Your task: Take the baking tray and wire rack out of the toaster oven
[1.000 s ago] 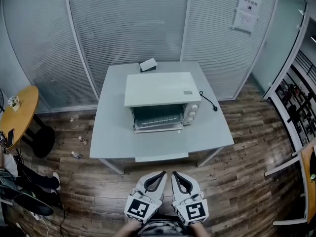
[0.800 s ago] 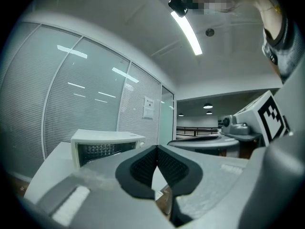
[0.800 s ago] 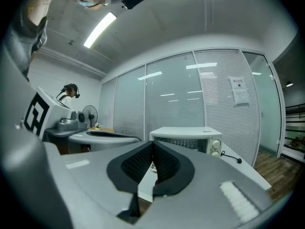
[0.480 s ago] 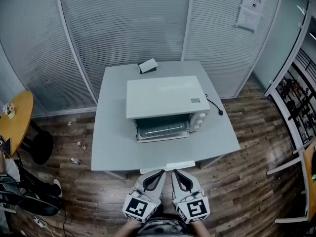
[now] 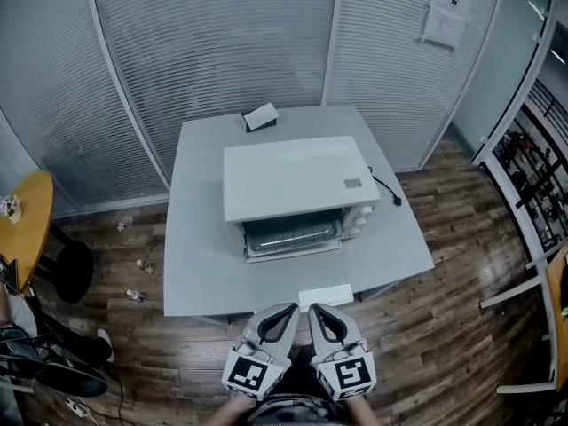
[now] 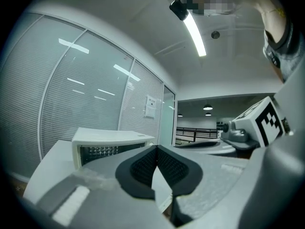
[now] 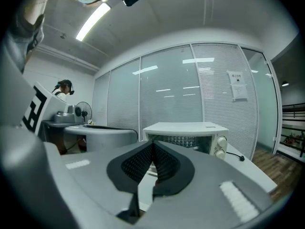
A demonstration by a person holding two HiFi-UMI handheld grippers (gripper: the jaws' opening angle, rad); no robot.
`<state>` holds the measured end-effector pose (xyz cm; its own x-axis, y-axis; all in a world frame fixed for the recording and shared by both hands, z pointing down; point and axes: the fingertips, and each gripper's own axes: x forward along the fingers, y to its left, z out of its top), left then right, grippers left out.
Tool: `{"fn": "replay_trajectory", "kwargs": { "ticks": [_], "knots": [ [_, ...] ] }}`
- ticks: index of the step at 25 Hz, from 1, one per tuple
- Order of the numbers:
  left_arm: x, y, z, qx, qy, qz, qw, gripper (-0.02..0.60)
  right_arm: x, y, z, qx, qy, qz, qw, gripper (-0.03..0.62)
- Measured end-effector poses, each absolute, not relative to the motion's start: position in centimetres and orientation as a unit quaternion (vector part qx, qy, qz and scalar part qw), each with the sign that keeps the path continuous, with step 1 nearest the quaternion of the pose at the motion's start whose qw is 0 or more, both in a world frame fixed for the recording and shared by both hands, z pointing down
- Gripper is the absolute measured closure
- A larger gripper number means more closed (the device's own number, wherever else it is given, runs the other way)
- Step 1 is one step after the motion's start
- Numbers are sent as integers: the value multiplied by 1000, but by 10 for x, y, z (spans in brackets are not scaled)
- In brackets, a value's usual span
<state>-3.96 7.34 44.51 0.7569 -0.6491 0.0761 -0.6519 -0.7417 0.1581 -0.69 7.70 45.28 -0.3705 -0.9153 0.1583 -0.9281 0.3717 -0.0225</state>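
Toaster oven (image 5: pixel 297 180): sitting mid-way across the grey table (image 5: pixel 200 273), its front facing the person.
Left gripper (image 5: pixel 286 312), right gripper (image 5: pixel 319 312): hovering side by side at the table's near edge, well apart from the oven, both holding their jaws together and gripping nothing.

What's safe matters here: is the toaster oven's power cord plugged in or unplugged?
Unplugged: the cord ends in a plug lying loose on the table.
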Motion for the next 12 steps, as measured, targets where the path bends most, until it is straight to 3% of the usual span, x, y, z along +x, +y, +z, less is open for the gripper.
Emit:
{"fn": "replay_trajectory", "kwargs": {
  "ticks": [12],
  "knots": [
    [-16, -7, 433, 919, -387, 13, 75, 578, 5, -8, 440, 506, -860, 46, 48, 591]
  ]
}}
